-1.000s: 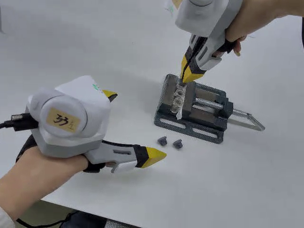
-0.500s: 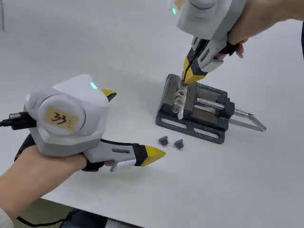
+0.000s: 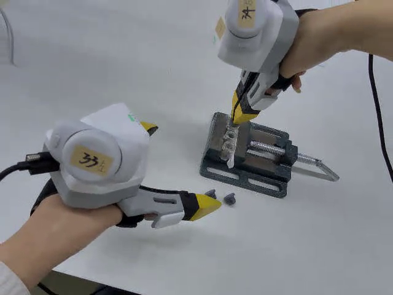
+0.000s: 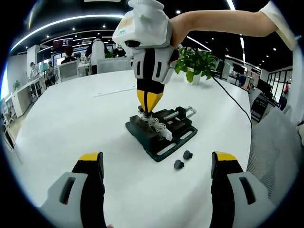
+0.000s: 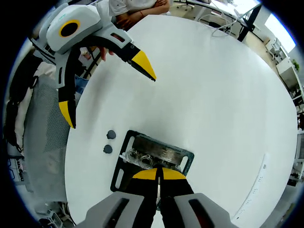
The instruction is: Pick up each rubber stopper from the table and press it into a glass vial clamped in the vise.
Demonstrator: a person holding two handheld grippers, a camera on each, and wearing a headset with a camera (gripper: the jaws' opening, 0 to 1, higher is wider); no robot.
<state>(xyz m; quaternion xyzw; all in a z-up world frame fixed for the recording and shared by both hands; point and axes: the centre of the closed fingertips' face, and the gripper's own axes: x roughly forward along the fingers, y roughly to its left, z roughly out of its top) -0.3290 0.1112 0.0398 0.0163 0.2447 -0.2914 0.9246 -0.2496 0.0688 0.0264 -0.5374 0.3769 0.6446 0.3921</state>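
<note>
A dark metal vise (image 3: 248,175) on the white table clamps a row of clear glass vials (image 3: 229,139). My right gripper (image 3: 242,117) points down with its yellow tips shut, touching the far vial; whether a stopper sits under them is hidden. In its own view the shut right gripper (image 5: 159,174) hovers over the vials (image 5: 138,160) and vise (image 5: 120,167). Two grey rubber stoppers (image 3: 229,198) lie in front of the vise, and show as stoppers (image 4: 179,164) ahead of my open left gripper (image 4: 156,158). The left gripper (image 3: 178,166) has its lower fingertip (image 3: 206,208) beside them.
The vise's screw handle (image 3: 316,166) sticks out to the right. A cable (image 3: 377,117) trails over the table at the far right. A potted plant (image 4: 194,64) and office desks stand beyond the table. Bare white tabletop (image 3: 123,55) surrounds the vise.
My left gripper's lower fingertip has come closer to the two stoppers. The right gripper stays at the far vial, its body tipped more upright.
</note>
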